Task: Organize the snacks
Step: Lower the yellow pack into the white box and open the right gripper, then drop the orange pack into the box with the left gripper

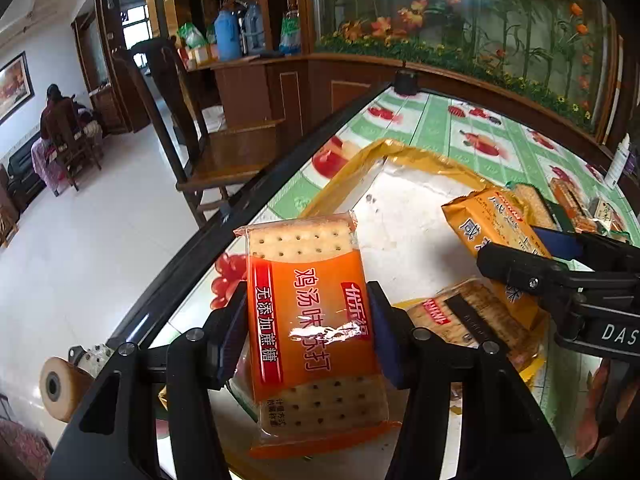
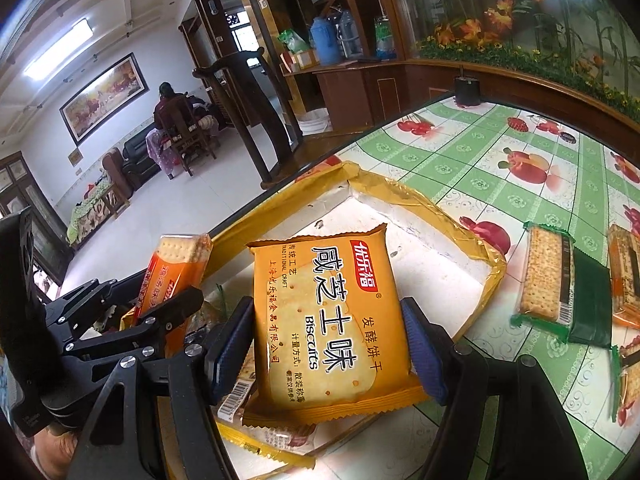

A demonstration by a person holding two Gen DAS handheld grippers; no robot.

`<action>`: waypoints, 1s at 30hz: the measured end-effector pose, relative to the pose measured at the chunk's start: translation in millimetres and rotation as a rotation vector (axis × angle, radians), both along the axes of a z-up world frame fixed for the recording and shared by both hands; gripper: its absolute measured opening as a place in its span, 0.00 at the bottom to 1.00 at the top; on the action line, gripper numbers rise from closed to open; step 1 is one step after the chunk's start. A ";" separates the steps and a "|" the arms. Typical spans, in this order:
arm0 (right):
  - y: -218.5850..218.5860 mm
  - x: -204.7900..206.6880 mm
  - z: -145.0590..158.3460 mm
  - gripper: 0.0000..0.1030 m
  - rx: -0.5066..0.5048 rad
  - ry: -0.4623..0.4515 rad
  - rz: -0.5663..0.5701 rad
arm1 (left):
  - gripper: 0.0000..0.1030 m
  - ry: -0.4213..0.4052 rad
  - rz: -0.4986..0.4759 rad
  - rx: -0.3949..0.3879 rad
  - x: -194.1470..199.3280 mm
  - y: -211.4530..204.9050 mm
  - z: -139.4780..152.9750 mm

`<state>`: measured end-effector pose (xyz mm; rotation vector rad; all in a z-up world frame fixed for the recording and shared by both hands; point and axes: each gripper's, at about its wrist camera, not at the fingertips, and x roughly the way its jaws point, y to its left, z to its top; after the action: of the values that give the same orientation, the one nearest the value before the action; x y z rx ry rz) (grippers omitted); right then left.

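My left gripper (image 1: 308, 328) is shut on an orange cracker packet (image 1: 312, 320) and holds it above a shallow white box with a gold rim (image 1: 416, 160). My right gripper (image 2: 328, 340) is shut on a yellow biscuit packet (image 2: 328, 320) over the same box (image 2: 440, 248). The yellow packet (image 1: 492, 228) and right gripper show at the right of the left wrist view. The orange packet (image 2: 176, 264) shows at the left of the right wrist view. A brown-striped cracker packet (image 1: 468, 320) lies in the box below.
The table (image 2: 500, 140) has a green and white fruit-print cloth. A green cracker packet (image 2: 560, 288) and other packets (image 2: 624, 276) lie on it to the right of the box. A wooden chair (image 1: 192, 128) stands beyond the table's left edge. A black cup (image 2: 467, 91) stands at the far edge.
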<state>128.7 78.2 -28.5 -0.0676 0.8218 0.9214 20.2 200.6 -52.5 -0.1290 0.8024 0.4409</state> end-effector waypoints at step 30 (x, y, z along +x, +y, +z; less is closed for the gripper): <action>-145.4 -3.6 16.1 0.71 0.057 0.003 -0.242 | 0.79 -0.067 -0.186 -0.013 15.1 -76.9 40.5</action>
<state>125.1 -67.2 -12.4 0.0810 0.7870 0.7161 35.3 123.7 -12.0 -0.0803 0.7439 0.2548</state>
